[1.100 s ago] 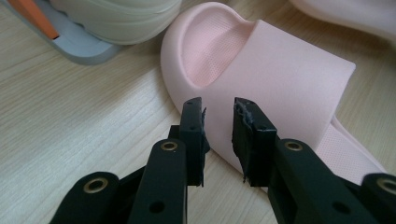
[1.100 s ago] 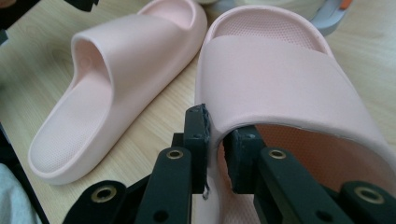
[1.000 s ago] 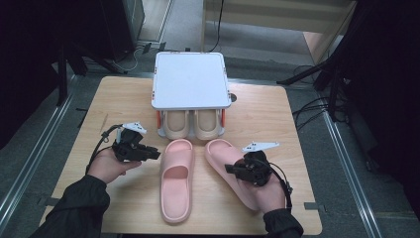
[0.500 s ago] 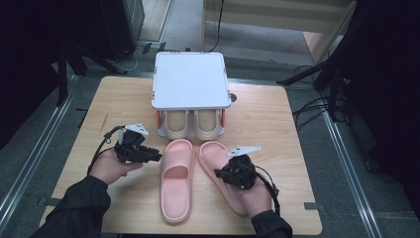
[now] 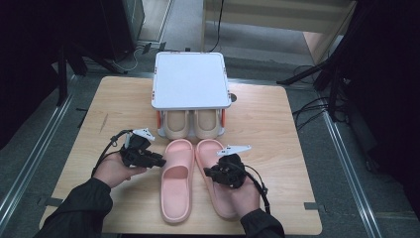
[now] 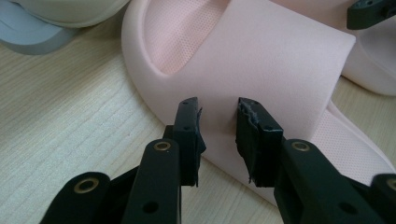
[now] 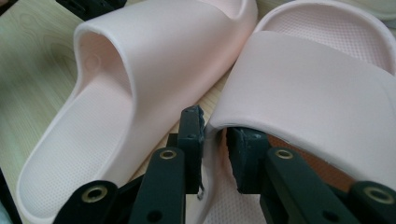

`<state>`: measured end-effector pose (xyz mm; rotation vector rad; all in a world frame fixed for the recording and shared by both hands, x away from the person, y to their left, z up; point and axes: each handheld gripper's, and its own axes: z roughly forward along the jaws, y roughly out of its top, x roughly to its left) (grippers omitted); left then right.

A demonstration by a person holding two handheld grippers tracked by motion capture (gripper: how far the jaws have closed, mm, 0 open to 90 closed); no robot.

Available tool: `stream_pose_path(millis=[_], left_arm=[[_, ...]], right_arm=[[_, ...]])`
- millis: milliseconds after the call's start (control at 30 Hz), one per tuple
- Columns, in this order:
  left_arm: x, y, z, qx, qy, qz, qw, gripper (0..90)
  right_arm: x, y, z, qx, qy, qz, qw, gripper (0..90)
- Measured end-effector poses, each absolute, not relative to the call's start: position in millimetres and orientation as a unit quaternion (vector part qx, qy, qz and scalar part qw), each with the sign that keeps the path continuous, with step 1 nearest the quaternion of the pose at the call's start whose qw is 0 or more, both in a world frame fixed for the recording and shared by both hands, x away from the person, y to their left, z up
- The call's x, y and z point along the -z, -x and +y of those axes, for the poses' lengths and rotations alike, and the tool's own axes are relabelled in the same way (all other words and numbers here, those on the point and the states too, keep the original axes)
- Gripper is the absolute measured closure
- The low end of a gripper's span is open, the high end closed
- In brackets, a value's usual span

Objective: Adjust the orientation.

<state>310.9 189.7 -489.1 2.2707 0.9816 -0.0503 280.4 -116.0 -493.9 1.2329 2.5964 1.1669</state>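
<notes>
Between our right gripper's fingers sits the inner edge of the right slipper's strap; the jaws have just been opening and stand narrow, pads barely off it. Since a second ago this hand has slid inward, bringing that slipper beside the left slipper. Our left gripper is narrow too, straddling the left strap's outer side without pressing. The pair looks aligned before the rack. No writing is readable.
</notes>
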Motion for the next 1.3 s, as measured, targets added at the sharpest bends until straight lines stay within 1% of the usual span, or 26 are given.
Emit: stream_pose_path(millis=[67,500,833,967,1100,1300], left_arm=[[490,-310,190,0.019,-0.866,0.377,0.328,68.8],[492,-300,189,0.022,-0.861,0.383,0.333,68.6],[491,-292,187,0.027,-0.86,0.38,0.338,68.2],[490,-292,189,0.027,-0.861,0.379,0.338,64.2],[486,-292,194,0.017,-0.853,0.384,0.353,60.2],[480,-291,204,0.005,-0.844,0.396,0.361,56.1]], right_arm=[[494,-280,-113,-0.378,-0.396,0.837,0.019,74.9],[494,-283,-102,-0.402,-0.371,0.837,0.002,58.8],[497,-283,-96,-0.409,-0.358,0.84,0.009,53.9],[496,-283,-96,-0.409,-0.356,0.84,0.008,52.9],[496,-282,-97,-0.41,-0.357,0.839,0.005,50.2],[496,-282,-99,-0.413,-0.365,0.835,-0.005,46.5]])
